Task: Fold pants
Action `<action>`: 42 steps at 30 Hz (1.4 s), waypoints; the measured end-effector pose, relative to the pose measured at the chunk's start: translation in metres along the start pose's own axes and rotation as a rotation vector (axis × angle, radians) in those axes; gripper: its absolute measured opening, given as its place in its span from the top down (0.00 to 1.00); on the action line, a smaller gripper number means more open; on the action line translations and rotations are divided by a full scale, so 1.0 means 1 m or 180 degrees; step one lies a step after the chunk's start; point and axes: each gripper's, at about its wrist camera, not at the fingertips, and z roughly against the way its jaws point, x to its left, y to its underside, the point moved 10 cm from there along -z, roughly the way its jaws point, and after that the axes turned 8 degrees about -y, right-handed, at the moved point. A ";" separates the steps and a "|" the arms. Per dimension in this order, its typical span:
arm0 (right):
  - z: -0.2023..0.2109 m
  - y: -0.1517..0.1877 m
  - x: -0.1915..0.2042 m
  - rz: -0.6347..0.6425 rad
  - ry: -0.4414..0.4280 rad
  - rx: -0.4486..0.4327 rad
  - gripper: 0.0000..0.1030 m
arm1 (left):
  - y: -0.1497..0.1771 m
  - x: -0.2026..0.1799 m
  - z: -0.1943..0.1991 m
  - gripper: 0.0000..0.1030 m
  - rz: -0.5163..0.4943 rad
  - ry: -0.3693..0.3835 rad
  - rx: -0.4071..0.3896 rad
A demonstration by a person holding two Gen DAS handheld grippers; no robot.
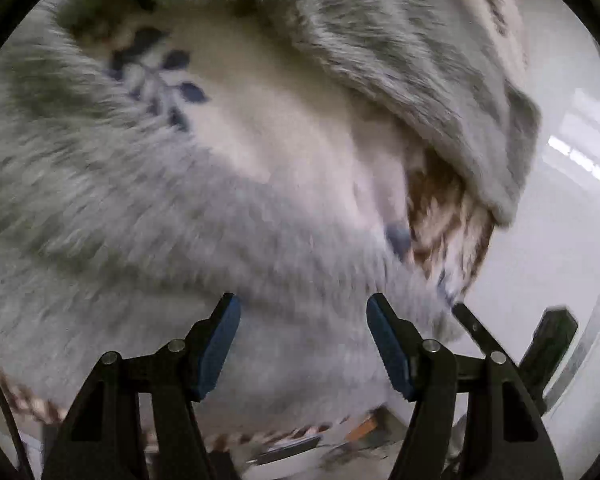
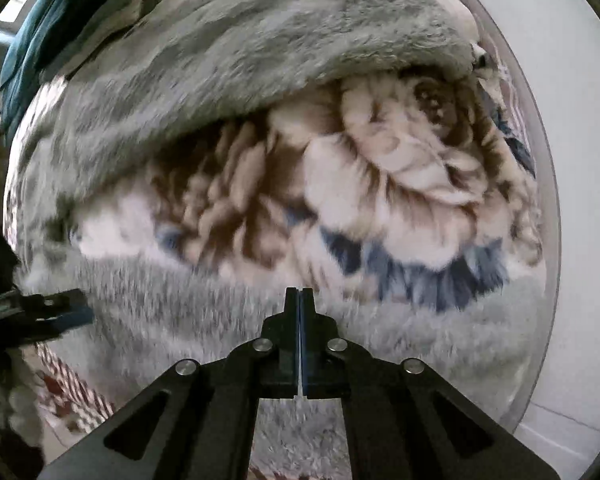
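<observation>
The pants (image 1: 260, 208) are fluffy grey-white fleece with a brown and blue flower print, and they fill the left wrist view. They also fill the right wrist view (image 2: 260, 152), where the grey inner side folds over the printed side. My left gripper (image 1: 303, 312) is open just above the grey fleece, with nothing between its blue pads. It also shows at the left edge of the right wrist view (image 2: 60, 312). My right gripper (image 2: 299, 292) is shut, its jaws pressed together with no cloth visible between them, over the grey fleece.
A white round table (image 1: 560, 220) lies under the pants, its rim visible at the right (image 2: 552, 240). A dark teal cloth (image 2: 32, 52) sits at the upper left. A red-and-white patterned edge (image 2: 72, 384) shows at the lower left.
</observation>
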 end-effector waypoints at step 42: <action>-0.006 0.038 -0.156 -0.1145 0.0009 0.0087 0.46 | -0.001 -0.100 -0.058 0.41 -0.2318 -0.1157 -0.0108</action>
